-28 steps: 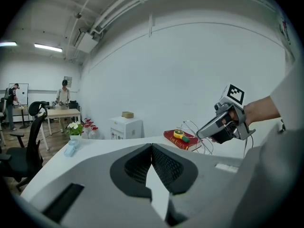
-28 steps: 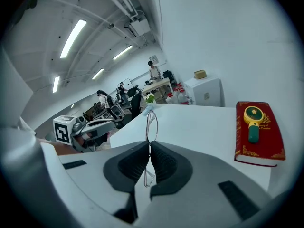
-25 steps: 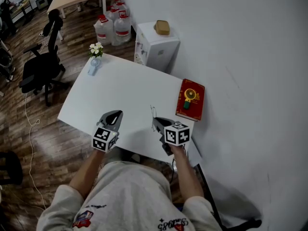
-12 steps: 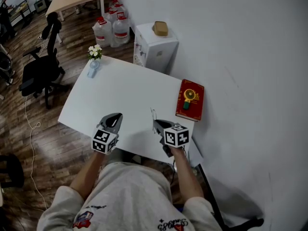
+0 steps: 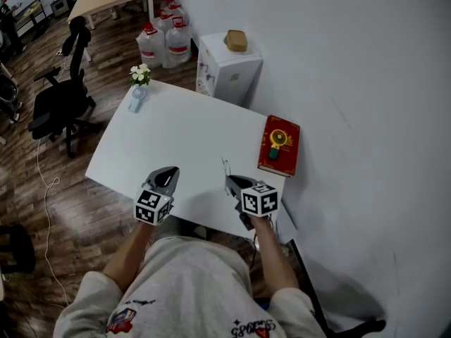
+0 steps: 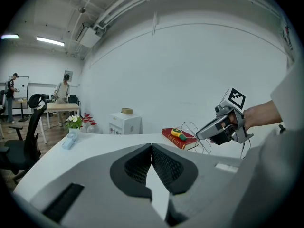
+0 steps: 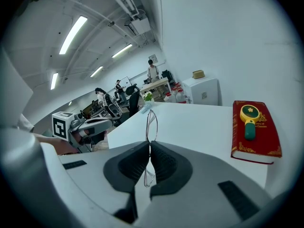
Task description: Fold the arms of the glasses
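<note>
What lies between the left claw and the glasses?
Nothing: only bare white table separates the left claw from the glasses pinched in the right claw, as the head view shows.

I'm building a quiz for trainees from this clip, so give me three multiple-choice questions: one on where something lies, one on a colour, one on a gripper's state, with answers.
1. Where does the red book lie?
A. On the white table, at its side by the wall
B. On a cabinet
C. On the floor

2. What colour is the small tool lying on the book?
A. Blue
B. Yellow with a green handle
C. Black

3. What state is the right gripper in?
A. Open and empty
B. Shut on the glasses
C. Shut on the book

Answers:
1 A: the head view shows it on the table's wall side.
2 B: the right gripper view shows a yellow head and green handle.
3 B: its jaws pinch the thin wire frame.
</note>
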`<action>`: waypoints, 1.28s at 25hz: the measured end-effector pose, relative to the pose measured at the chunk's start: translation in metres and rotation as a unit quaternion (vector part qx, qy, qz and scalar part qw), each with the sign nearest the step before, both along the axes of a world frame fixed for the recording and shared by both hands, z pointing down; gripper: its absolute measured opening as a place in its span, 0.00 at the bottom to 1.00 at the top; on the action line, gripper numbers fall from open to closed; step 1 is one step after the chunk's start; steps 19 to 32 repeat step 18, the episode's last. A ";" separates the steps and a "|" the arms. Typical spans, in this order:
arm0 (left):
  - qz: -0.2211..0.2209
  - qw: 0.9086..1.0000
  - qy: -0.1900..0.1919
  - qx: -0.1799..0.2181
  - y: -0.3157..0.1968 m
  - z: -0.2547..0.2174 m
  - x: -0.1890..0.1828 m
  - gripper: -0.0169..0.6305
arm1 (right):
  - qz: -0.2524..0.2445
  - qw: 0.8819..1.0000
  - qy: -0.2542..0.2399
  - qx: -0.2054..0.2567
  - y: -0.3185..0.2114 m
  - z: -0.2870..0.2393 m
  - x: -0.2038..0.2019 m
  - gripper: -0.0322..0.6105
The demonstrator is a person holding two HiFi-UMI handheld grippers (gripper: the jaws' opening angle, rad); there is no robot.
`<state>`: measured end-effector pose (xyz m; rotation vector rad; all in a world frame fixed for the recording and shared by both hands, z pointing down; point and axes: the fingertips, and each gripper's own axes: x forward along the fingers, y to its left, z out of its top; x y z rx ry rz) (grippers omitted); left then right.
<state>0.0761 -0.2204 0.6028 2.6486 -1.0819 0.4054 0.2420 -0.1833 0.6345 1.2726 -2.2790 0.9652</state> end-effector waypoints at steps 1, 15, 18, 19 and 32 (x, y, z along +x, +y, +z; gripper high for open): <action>0.000 1.000 0.000 -0.001 0.000 0.000 0.000 0.03 | -0.001 1.000 0.000 0.002 0.000 -0.002 0.000 0.08; 0.003 1.000 0.001 -0.014 0.005 0.005 -0.001 0.03 | 0.000 1.000 0.002 0.012 0.003 -0.007 0.000 0.08; 0.002 1.000 0.001 -0.016 0.006 0.006 0.001 0.03 | -0.001 1.000 0.002 0.012 0.004 -0.006 0.001 0.08; 0.002 1.000 0.001 -0.016 0.006 0.006 0.001 0.03 | -0.001 1.000 0.002 0.012 0.004 -0.006 0.001 0.08; 0.002 1.000 0.001 -0.016 0.006 0.006 0.001 0.03 | -0.001 1.000 0.002 0.012 0.004 -0.006 0.001 0.08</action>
